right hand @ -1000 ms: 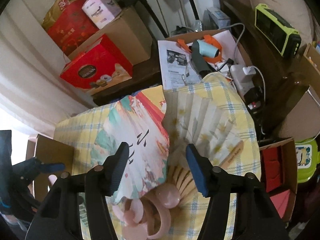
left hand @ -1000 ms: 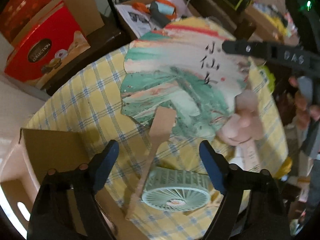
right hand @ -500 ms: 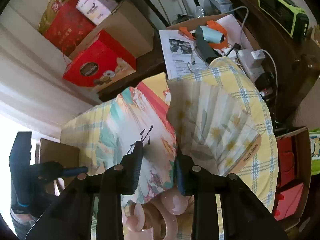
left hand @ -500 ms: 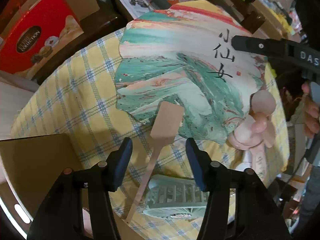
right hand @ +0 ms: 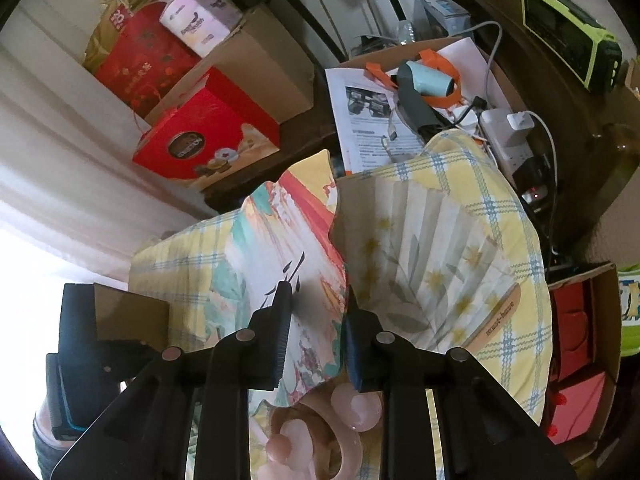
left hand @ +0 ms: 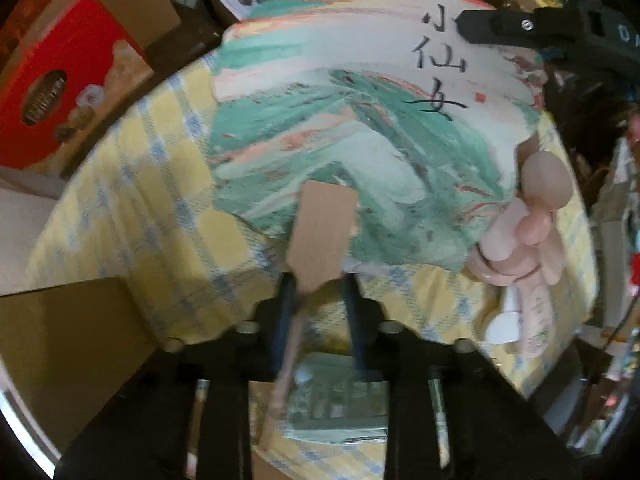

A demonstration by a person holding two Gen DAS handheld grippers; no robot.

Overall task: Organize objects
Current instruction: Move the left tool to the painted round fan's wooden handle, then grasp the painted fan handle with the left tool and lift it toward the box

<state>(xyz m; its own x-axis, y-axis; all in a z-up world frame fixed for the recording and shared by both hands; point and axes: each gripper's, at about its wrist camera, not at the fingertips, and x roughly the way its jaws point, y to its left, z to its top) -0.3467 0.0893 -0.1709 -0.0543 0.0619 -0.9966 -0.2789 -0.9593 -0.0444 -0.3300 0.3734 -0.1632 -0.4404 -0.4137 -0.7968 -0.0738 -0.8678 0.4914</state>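
Where the painted fan (left hand: 360,128) lies flat on the yellow checked surface (left hand: 132,200), its wooden handle (left hand: 322,236) runs down between the fingers of the left gripper (left hand: 316,284), whose jaws have just been closing and now stand narrow at the handle's neck — blur hides whether both pads press. That gripper points straight down. The right gripper (right hand: 316,304), angled downward, has also just been closing, its jaws nearly together over the fan's far edge; contact is unclear. A pink handheld fan (left hand: 528,232) overlaps the painted fan's rim, and a green fan (left hand: 340,408) is half hidden behind the left gripper.
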